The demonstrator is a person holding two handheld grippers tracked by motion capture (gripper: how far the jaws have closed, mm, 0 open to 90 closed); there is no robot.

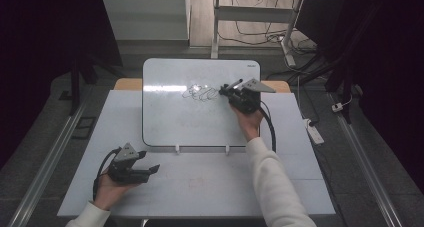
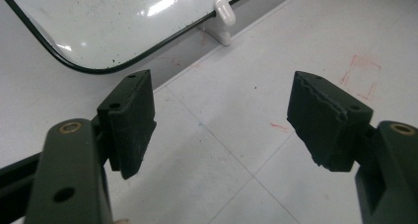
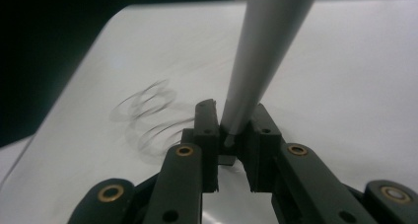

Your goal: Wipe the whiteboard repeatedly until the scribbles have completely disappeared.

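A white whiteboard (image 1: pixel 170 122) lies on the far half of the table, with looping scribbles (image 1: pixel 200 93) near its top middle. My right gripper (image 1: pixel 231 89) hovers at the scribbles' right end, shut on a grey marker (image 1: pixel 232 84). In the right gripper view the marker (image 3: pixel 266 41) rises from between the closed jaws of the gripper (image 3: pixel 231 118), and the scribbles (image 3: pixel 148 113) lie to their left on the board (image 3: pixel 345 86). My left gripper (image 1: pixel 148 161) rests on the table at the front left. Its jaws (image 2: pixel 220 81) stand open with nothing between them.
The white table (image 1: pixel 200 187) carries faint red marks (image 2: pixel 362 73). Two white clips (image 1: pixel 176 148) hold the board's near edge; one clip (image 2: pixel 224 17) appears ahead of the left gripper. A power strip (image 1: pixel 315 132) lies on the floor at right, with cables and desk legs behind.
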